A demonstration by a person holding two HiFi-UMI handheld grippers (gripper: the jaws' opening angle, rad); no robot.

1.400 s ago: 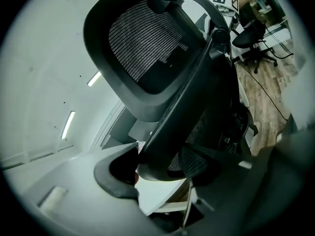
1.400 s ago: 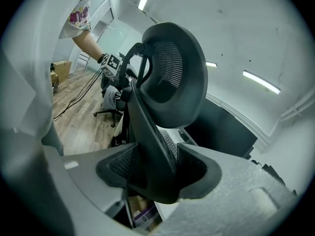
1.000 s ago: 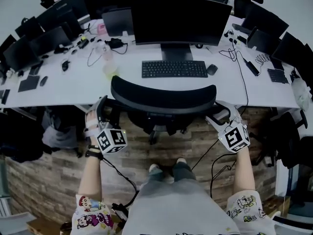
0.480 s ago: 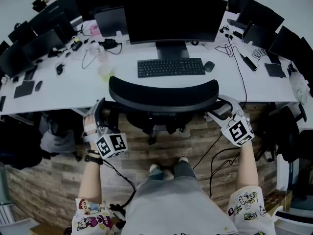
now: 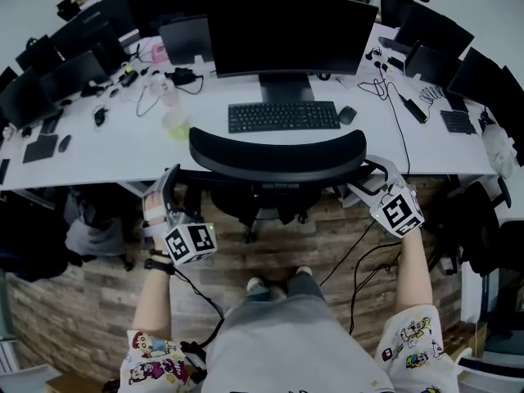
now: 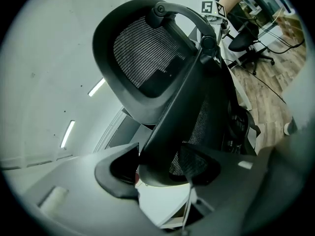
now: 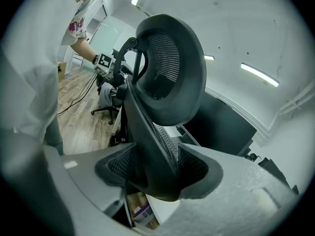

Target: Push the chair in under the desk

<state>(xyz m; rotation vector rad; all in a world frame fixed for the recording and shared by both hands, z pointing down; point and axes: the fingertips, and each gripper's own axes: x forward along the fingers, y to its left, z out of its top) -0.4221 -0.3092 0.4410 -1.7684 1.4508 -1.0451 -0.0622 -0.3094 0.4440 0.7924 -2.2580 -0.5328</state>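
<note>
Pushing continues: chair (image 5: 277,155) has edged closer under the surface (image 5: 106,150); left gripper (image 5: 173,178) and right gripper (image 5: 360,188) jaws each clamp its backrest frame. More travel likely needed.

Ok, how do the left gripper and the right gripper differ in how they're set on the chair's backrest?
The left gripper clamps the left edge of the backrest; the right gripper clamps its right edge. In the head view the left gripper points almost straight at the desk, while the right gripper slants inward toward the chair. Both have the backrest's edge gripped between their jaws.
</note>
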